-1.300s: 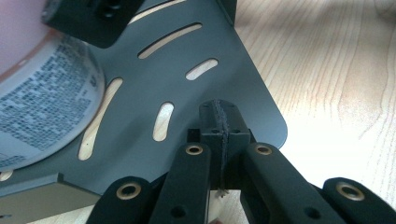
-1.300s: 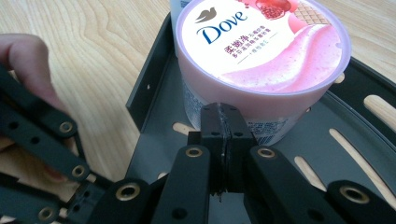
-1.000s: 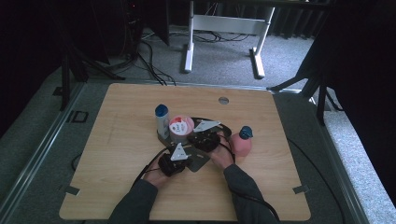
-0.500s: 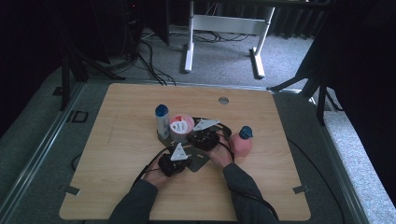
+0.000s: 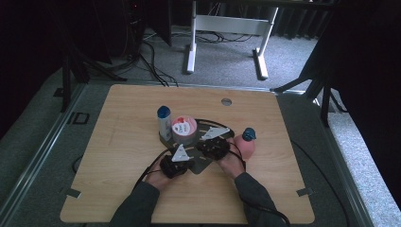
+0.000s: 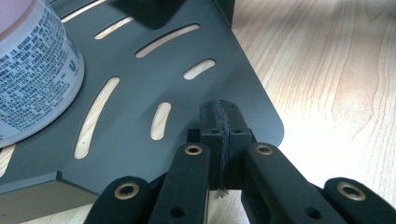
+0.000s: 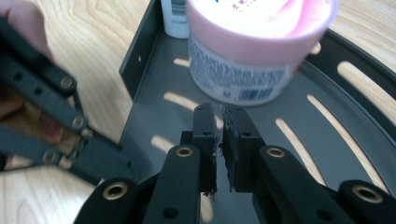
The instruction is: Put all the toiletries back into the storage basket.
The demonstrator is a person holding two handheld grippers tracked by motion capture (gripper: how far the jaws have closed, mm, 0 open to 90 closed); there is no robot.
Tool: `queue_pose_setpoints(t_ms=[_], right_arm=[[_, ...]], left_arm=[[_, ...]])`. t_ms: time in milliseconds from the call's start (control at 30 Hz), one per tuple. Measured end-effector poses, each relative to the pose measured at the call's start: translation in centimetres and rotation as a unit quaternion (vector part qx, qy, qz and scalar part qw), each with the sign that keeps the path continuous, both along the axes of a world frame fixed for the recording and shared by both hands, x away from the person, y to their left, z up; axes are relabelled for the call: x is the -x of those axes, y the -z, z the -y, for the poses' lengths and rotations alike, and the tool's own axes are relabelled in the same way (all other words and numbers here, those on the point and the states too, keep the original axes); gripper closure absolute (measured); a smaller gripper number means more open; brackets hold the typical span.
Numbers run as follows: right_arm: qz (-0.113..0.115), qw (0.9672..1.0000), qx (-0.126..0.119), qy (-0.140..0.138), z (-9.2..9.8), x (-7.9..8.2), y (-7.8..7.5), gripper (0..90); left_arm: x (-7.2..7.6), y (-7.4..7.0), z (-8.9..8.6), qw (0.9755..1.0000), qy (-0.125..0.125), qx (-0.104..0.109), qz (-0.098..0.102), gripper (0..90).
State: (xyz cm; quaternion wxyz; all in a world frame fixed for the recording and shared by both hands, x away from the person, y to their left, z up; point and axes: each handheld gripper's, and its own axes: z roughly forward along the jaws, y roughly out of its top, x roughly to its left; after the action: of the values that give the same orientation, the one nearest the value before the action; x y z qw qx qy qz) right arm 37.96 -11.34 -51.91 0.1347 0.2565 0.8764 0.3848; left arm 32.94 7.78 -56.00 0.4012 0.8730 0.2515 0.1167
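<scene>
High view: a wooden table (image 5: 123, 156) carries a dark slotted tray (image 5: 201, 163) near its middle. On the tray's far part stand a pink-lidded tub (image 5: 184, 129) and, touching it on the left, a white bottle (image 5: 164, 124) with a blue cap. A pink bottle (image 5: 246, 143) with a blue top stands on the table just right of the tray. The left gripper (image 5: 176, 164) sits at the tray's near-left edge, the right gripper (image 5: 213, 146) over its right side, each held in a hand.

Left gripper view: the left gripper (image 6: 222, 122) has its jaws pressed together on the tray's (image 6: 140, 116) rounded near corner, gripping its thin edge. The tub (image 6: 32, 70) stands at upper left.

Right gripper view: the right gripper (image 7: 221, 135) hangs over the tray (image 7: 299, 154) floor with jaws nearly shut, a thin gap between them, holding nothing. The tub (image 7: 254, 46) stands just beyond the tips, the white bottle (image 7: 176, 16) behind it. The left gripper (image 7: 88, 140) bites the tray's left edge.
</scene>
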Motion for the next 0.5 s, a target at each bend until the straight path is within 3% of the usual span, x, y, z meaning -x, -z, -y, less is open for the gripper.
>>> queue_pose_setpoints(t_ms=[233,500], right_arm=[[-0.003,0.9999,0.008,-0.01,1.5,1.6,0.1,78.4],[-0.006,0.9999,0.008,-0.002,3.9,3.1,-0.1,73.9]], left_arm=[[-0.1,0.0,-0.1,1.0,-0.003,0.002,-0.002,87.8],[-0.1,0.0,-0.1,1.0,-0.002,0.0,-0.002,87.2]])
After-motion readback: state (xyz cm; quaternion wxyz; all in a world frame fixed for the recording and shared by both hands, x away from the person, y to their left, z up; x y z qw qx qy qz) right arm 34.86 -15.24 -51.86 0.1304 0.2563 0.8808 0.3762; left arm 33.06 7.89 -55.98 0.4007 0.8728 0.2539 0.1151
